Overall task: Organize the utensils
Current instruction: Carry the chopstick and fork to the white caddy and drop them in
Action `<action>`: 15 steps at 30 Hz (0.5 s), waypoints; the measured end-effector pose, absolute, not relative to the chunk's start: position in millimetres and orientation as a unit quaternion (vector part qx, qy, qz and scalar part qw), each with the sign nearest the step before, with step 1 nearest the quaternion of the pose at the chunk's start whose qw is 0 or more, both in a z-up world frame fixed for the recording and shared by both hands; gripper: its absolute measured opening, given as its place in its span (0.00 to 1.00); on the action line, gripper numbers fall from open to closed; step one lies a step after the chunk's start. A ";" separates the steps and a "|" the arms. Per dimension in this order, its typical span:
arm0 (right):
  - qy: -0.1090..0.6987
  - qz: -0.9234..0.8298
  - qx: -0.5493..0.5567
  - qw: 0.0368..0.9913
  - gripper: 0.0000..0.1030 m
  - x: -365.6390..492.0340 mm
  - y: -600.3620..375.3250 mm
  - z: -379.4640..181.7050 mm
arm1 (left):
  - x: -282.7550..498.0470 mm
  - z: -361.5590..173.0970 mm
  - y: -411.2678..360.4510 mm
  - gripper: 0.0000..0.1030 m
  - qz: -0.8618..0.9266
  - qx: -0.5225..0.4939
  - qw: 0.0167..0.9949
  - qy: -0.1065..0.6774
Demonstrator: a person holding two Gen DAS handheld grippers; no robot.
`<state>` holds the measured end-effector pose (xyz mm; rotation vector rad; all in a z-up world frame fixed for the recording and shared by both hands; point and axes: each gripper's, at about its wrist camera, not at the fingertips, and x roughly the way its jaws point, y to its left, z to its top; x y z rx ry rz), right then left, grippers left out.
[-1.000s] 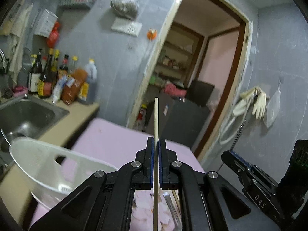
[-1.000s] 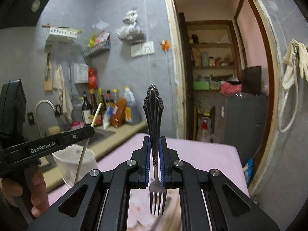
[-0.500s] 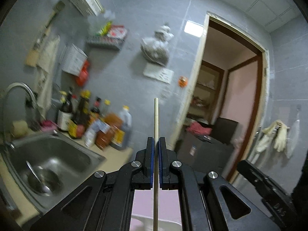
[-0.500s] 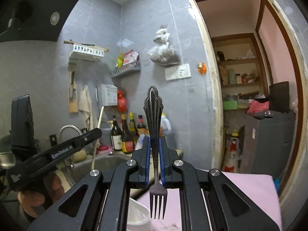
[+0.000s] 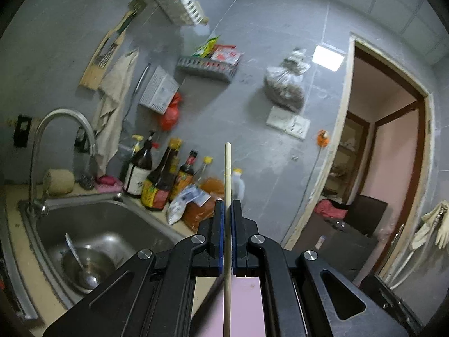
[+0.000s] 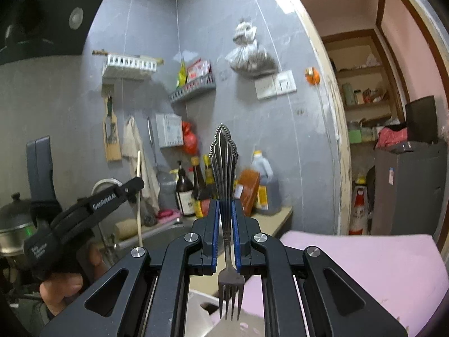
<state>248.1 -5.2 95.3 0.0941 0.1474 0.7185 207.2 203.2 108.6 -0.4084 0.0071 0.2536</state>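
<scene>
My left gripper [image 5: 228, 210] clamps chopstick [image 5: 227, 168], right gripper [image 6: 224, 210] clamps fork [image 6: 224, 168]; both lifted, neither put away yet.

Chopstick [image 5: 227, 174] between clamped left tongs [image 5: 227, 210]

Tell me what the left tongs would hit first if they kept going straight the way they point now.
Most likely the cluster of sauce bottles on the counter by the sink; the left tongs, shut on a chopstick, aim at its right end. Depth is unclear; the grey wall lies behind.
</scene>
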 end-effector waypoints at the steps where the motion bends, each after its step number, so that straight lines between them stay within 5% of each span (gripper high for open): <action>1: 0.077 0.350 0.043 0.933 0.06 249.5 -4.3 90.9 | 208.6 104.2 201.3 0.02 0.128 -0.202 0.971 0.010; 15: 0.133 0.356 0.021 0.925 0.07 254.1 -11.4 49.7 | 211.9 53.0 175.1 0.02 0.157 -0.176 0.970 0.059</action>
